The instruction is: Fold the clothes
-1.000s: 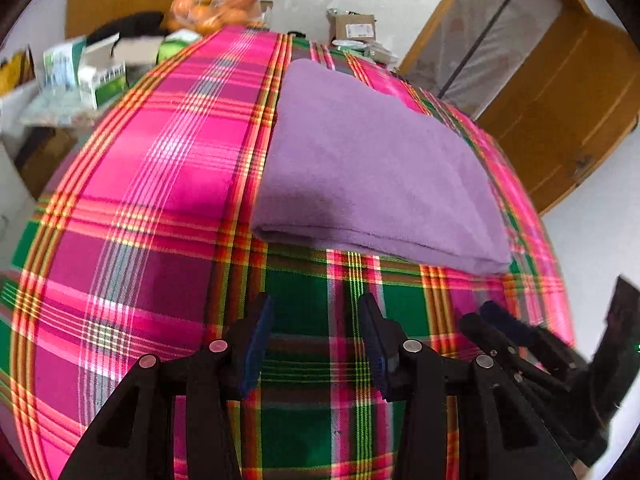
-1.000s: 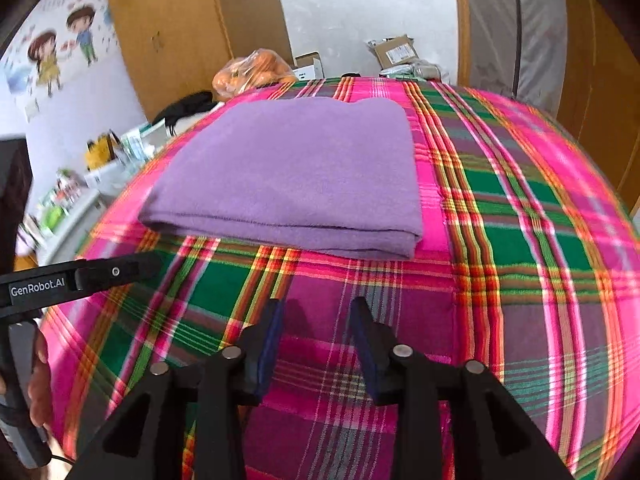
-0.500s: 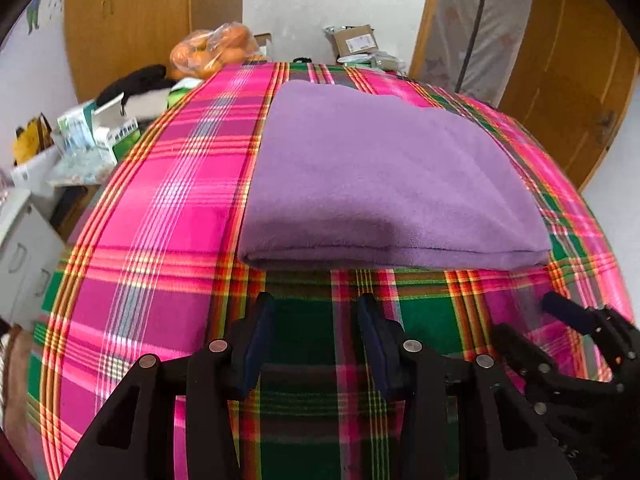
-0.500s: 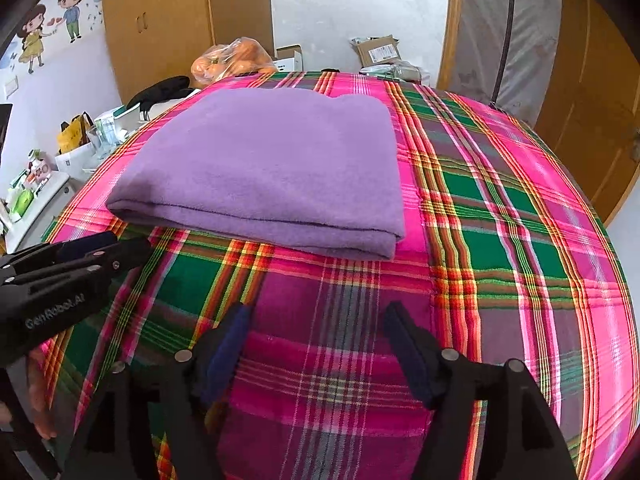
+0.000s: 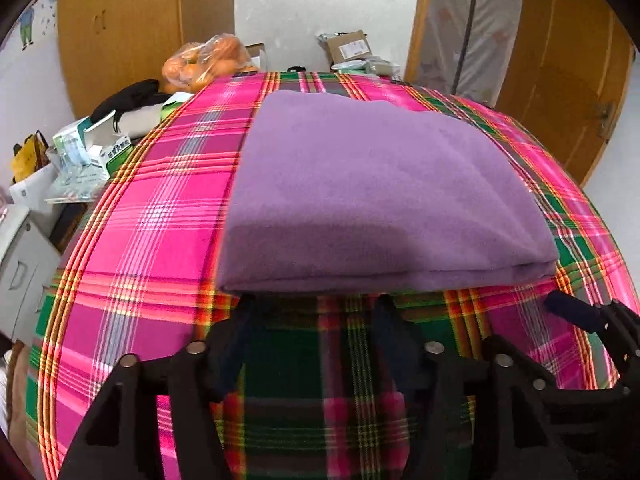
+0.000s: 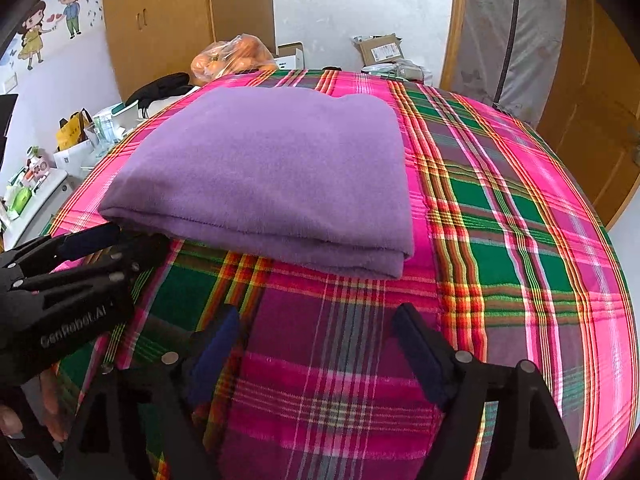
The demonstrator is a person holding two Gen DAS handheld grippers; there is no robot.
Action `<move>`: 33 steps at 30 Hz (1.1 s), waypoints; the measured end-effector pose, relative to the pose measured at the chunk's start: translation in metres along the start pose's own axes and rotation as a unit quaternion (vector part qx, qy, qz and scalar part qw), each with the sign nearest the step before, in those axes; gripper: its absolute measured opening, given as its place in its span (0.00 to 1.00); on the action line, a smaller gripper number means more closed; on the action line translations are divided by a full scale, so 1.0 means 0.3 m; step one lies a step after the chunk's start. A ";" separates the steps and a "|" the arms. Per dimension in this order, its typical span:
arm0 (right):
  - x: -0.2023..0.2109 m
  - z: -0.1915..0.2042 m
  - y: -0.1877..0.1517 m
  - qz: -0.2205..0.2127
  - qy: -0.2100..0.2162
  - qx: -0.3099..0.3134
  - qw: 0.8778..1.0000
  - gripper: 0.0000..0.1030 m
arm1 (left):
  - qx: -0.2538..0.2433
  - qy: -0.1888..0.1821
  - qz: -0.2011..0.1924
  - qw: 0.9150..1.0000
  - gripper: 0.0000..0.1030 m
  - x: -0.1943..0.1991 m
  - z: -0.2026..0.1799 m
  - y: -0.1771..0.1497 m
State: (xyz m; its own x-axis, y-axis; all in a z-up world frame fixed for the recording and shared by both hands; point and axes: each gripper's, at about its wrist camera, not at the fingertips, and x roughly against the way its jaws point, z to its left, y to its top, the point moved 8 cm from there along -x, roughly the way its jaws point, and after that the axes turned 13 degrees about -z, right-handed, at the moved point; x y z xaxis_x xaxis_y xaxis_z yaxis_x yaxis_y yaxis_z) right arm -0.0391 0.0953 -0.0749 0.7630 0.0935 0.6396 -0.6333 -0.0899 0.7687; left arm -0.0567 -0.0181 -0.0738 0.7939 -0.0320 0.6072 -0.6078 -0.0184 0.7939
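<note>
A folded purple cloth point(image 5: 372, 200) lies flat on a bed with a pink and green plaid cover point(image 5: 140, 220). My left gripper point(image 5: 314, 310) hovers at the cloth's near folded edge, close to its left corner. Its jaws are opening and only plaid cover lies between them. From the right wrist view, the cloth point(image 6: 272, 176) lies ahead and to the left. My right gripper point(image 6: 316, 322) stands over the cover a short way back from the cloth's near right corner, jaws opening wide and empty. The left gripper point(image 6: 120, 240) shows there at the left, tips touching the cloth's corner.
A bag of oranges point(image 5: 208, 60) and cardboard boxes point(image 5: 348, 46) sit past the bed's far edge. Boxes and clutter point(image 5: 88, 148) crowd a low cabinet on the left. Wooden wardrobes point(image 6: 160, 20) stand behind, and a wooden door point(image 5: 572, 80) is on the right.
My left gripper has moved up to the cloth's near edge, rolled level, and its jaws have spread. The right gripper's jaws have spread wide while it stayed in place.
</note>
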 end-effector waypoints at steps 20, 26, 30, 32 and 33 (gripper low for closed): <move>-0.018 -0.055 0.006 0.002 -0.016 -0.012 1.000 0.85 | 0.009 0.022 0.004 1.000 0.75 -0.025 -0.034 0.007; -0.020 -0.052 0.003 0.001 -0.016 -0.013 1.000 0.86 | 0.010 0.022 0.004 1.000 0.75 -0.025 -0.033 0.007; -0.021 -0.054 0.003 0.001 -0.015 -0.013 1.000 0.86 | 0.009 0.022 0.004 1.000 0.75 -0.025 -0.030 0.007; -0.022 -0.055 0.003 0.001 -0.015 -0.013 1.000 0.86 | 0.008 0.022 0.004 1.000 0.75 -0.025 -0.031 0.006; -0.022 -0.055 0.003 0.001 -0.015 -0.013 1.000 0.86 | 0.008 0.022 0.004 1.000 0.75 -0.025 -0.029 0.006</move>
State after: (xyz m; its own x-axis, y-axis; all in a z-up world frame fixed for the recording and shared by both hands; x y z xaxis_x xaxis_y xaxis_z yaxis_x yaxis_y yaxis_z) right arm -0.0469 0.1110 -0.0782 0.7649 0.0635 0.6410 -0.6379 -0.0635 0.7675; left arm -0.0637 -0.0090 -0.0765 0.7884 0.0115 0.6150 -0.6144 -0.0348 0.7882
